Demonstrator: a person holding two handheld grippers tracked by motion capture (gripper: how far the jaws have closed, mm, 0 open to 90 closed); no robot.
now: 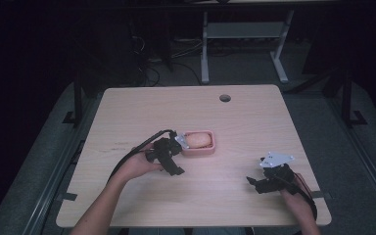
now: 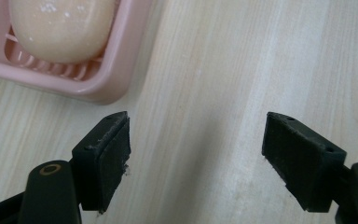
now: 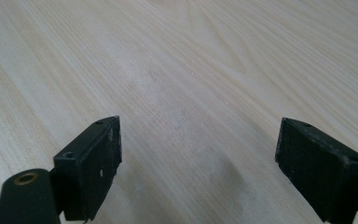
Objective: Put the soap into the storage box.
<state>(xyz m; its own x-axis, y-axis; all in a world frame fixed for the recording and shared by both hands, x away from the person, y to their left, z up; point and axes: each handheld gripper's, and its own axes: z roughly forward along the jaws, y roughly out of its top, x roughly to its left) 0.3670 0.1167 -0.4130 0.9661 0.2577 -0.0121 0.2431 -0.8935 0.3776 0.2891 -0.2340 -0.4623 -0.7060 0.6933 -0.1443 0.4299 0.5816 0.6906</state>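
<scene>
A pink soap dish (image 1: pixel 210 148) sits near the middle of the wooden table (image 1: pixel 186 112), holding a pale peach bar of soap (image 1: pixel 199 140). In the left gripper view the dish (image 2: pixel 116 70) and soap (image 2: pixel 63 28) fill the upper left corner. My left gripper (image 1: pixel 170 161) hovers just left of and in front of the dish, jaws wide apart (image 2: pixel 196 154) over bare wood, nothing between them. My right gripper (image 1: pixel 259 181) rests low at the front right of the table, also open (image 3: pixel 198 163) above bare wood.
A round cable hole (image 1: pixel 224 98) lies near the table's far edge. Beyond the table stand white desk legs (image 1: pixel 204 49) and tangled cables on a dark floor. Black cables trail from both grippers toward the person's forearms.
</scene>
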